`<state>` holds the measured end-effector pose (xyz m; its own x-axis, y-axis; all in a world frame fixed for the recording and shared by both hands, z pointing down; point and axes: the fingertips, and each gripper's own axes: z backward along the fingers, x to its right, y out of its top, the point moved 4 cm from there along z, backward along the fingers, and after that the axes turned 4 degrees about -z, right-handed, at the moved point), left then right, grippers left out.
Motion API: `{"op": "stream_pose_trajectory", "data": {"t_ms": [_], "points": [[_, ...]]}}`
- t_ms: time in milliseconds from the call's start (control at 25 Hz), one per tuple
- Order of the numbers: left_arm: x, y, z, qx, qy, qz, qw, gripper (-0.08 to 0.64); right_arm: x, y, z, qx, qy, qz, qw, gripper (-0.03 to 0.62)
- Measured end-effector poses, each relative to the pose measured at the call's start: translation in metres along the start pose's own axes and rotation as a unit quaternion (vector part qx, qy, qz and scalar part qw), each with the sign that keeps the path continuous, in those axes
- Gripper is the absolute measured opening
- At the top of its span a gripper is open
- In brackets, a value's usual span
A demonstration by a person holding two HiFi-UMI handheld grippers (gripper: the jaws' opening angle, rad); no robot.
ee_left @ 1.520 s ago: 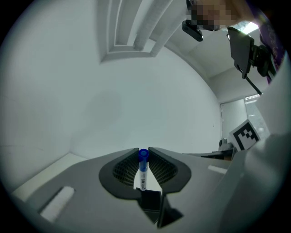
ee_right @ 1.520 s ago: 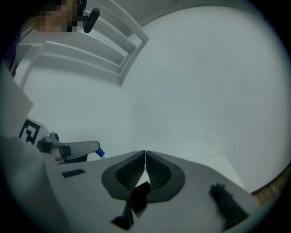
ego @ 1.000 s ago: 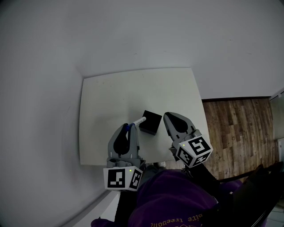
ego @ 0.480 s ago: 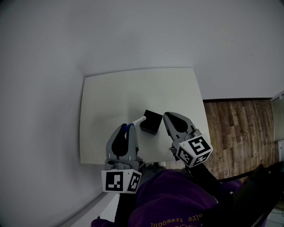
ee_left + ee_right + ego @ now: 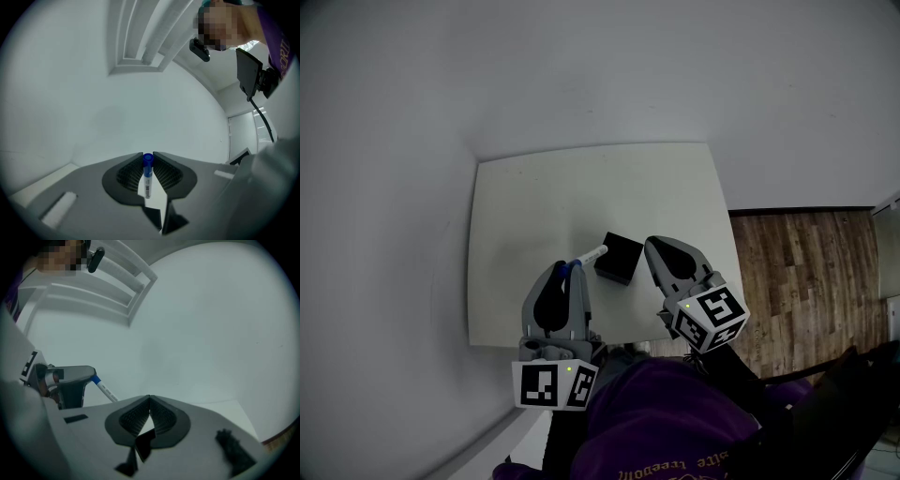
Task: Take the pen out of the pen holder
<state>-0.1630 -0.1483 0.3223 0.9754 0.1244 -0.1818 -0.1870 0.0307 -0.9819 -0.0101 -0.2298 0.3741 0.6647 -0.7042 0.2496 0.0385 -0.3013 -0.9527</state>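
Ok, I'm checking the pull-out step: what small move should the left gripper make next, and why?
Probably draw the left gripper back a little, away from the pen holder, without loosening its grip. Its jaws are clamped on the pen at the blue-capped end, and the pen's white end sits right at the holder's rim, so it may not be clear.

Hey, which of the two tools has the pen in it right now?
The left tool: its jaws clamp the blue-capped pen. The right tool has its jaws together on nothing.
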Motion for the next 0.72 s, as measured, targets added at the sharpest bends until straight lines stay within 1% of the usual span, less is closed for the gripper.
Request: {"op": "stream_pose_trajectory", "data": {"t_ms": [720], "points": [[0.0004,0.0,-0.0062,-0.001,-0.004,-0.004,1.0,0.071,0.0056,0.0033,-0.0017,0.0,-0.002,0.003,1.0,0.011]]}}
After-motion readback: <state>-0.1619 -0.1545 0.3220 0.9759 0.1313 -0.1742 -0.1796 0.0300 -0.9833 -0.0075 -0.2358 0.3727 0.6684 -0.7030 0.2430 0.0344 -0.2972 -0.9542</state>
